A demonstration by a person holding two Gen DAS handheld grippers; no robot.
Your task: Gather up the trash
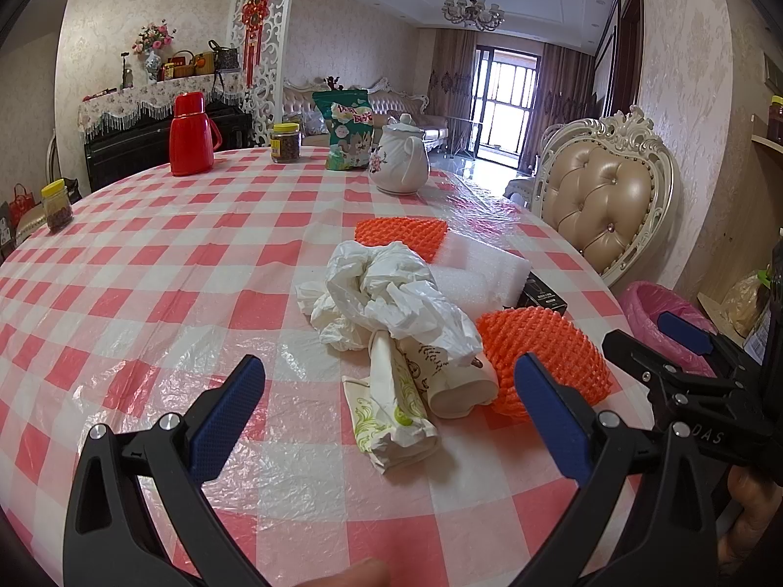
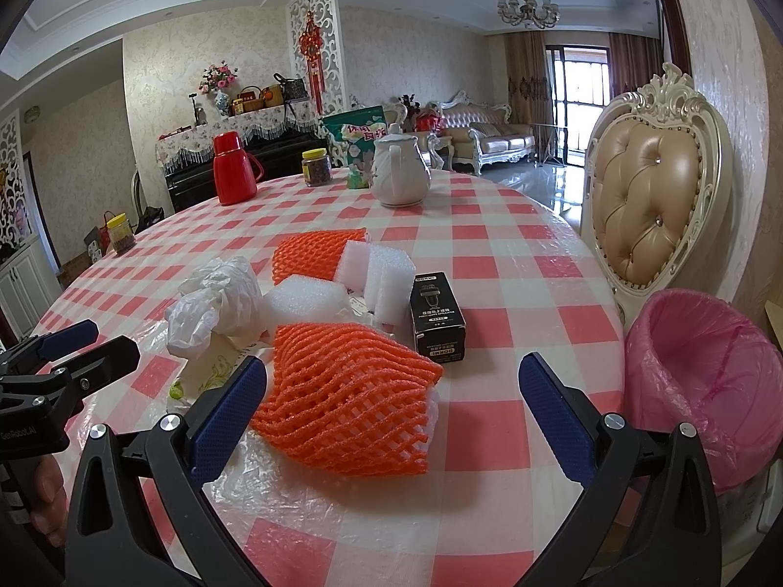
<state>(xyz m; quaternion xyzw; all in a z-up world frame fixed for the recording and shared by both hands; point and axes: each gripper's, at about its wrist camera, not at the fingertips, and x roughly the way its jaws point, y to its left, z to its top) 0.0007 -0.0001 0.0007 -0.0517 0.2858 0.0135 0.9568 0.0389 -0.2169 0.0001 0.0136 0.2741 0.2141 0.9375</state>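
Round checked table has the trash pile dead centre, pink-lined bin off its edge at 4 o'clock. Both grippers hover low with jaws wide apart, holding nothing: right gripper straddles the near orange foam net, left gripper faces the crumpled white bag at 12 o'clock.

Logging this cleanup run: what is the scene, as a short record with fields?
surface: checked table
trash: white bag, paper cup, two orange nets, foam blocks, black box
bin: pink-lined, beside the table, right
left gripper: open, empty
right gripper: open, at near net
not trash: teapot, red flask
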